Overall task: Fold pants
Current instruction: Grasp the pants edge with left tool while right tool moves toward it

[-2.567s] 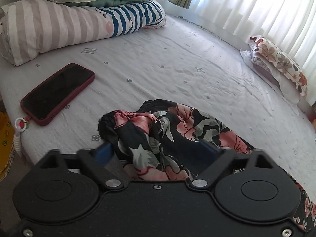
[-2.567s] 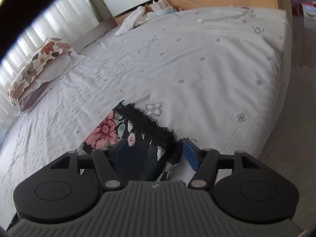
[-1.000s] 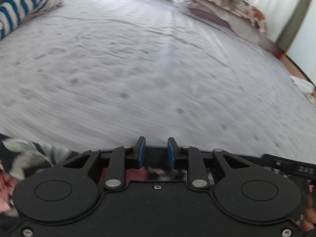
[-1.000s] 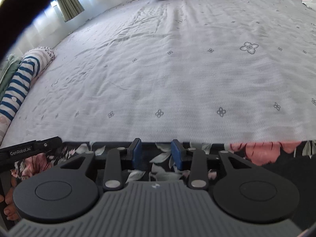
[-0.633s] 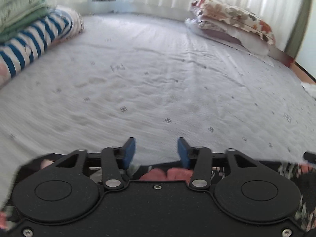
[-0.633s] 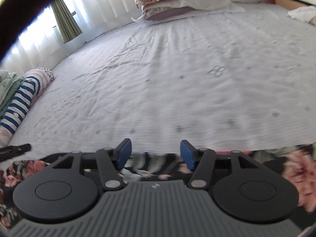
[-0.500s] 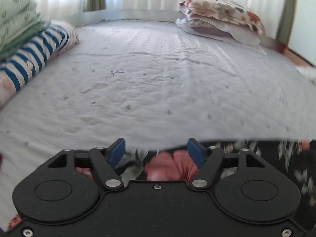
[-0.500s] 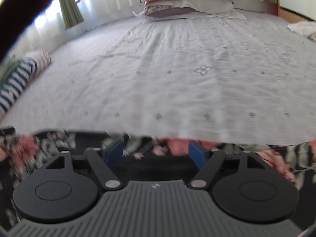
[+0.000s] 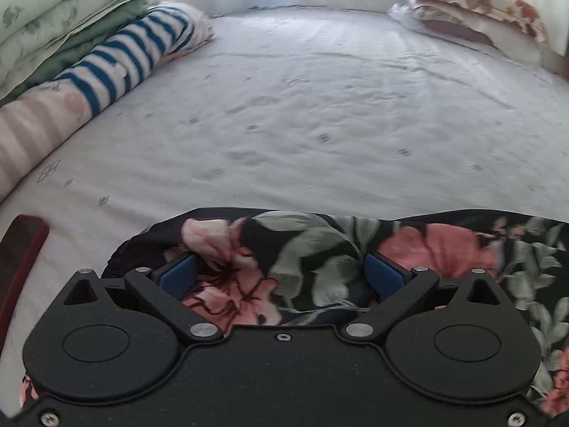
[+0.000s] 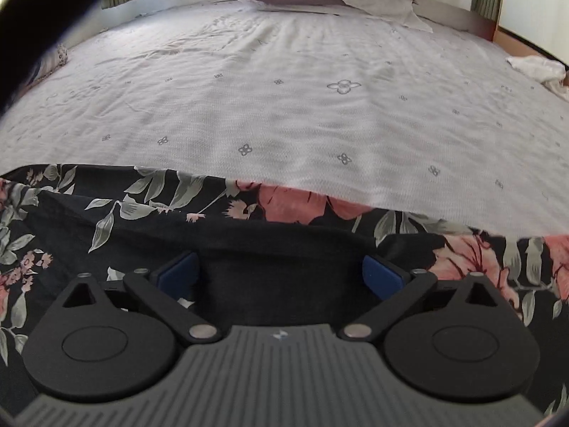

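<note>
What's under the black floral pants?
The black floral-print pants lie spread on the white flower-dotted bed sheet, which shows bare beyond their far edge. Whatever sits beneath the fabric itself is covered.

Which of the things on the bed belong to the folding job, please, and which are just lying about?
Job: floral pants; left tool; right tool, both open.

Lying about: phone; striped bolster; folded bedding; pillows; white cloth.
</note>
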A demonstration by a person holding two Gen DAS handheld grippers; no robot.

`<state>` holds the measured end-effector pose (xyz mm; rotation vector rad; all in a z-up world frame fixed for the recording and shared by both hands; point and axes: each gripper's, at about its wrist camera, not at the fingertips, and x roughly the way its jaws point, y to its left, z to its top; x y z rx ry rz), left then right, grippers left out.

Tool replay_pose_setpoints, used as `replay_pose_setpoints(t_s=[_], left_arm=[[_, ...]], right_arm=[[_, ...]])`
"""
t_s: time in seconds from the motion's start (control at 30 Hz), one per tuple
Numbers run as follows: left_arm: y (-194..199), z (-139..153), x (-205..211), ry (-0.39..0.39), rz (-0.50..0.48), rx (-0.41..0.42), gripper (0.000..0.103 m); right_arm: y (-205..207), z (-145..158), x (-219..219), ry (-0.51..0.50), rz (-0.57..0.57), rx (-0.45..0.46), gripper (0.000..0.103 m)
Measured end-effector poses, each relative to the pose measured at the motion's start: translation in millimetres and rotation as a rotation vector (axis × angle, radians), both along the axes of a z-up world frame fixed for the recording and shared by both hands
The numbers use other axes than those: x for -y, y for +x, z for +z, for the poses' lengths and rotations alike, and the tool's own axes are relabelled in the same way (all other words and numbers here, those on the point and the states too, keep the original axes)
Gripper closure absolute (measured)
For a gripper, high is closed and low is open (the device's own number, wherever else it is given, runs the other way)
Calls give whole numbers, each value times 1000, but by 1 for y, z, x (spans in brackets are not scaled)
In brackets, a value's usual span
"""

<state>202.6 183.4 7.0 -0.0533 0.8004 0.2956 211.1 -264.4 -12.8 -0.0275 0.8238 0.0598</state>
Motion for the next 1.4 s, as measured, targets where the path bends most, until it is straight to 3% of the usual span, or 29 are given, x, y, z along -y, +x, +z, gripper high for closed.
replay_pose_setpoints(t_s=[0.1,0.2,0.27,0.33,0.37,0.4,0.53,0.6,0.63,0.67,0.73,0.83,0.9,0.97,1.23,1.4], left_arm=[[3,-4,-6,5,21,6,8],[6,-4,-7,19,34,18,19],[7,-1,-8,29,36,32,42],[5,3,-9,30,38,38,60],[4,5,-10,25,37,41,64],[1,7,-12,21,41,49,64],[-17,19,-20,63,88,125,59],[-25,25,-28,105,127,167,33],[-26,26,-33,116,148,175,14],[-26,27,-40,114,166,172,12],[-22,25,-56,50,173,135,12],[-12,17,-76,-108,162,90,12],[-6,8,-87,-191,165,46,26],[-9,7,-85,-153,175,44,87],[-89,46,-48,24,17,308,87],[-153,59,-35,-46,-100,408,87]], right_arm=[[5,-2,-1,-13,16,10,3],[13,-1,3,2,13,12,5],[15,1,3,7,8,17,12],[12,7,1,3,15,42,28],[8,12,0,14,42,63,30],[0,21,-4,67,127,91,28],[-5,30,-21,97,256,93,24],[-5,31,-37,73,321,92,24],[-4,31,-46,65,345,90,24],[-1,30,-54,65,368,86,24],[3,27,-71,64,398,75,24],[9,23,-91,54,440,63,24],[12,20,-104,28,465,61,24],[12,20,-108,25,470,59,24],[15,19,-116,39,519,59,24],[17,21,-116,93,526,66,24]])
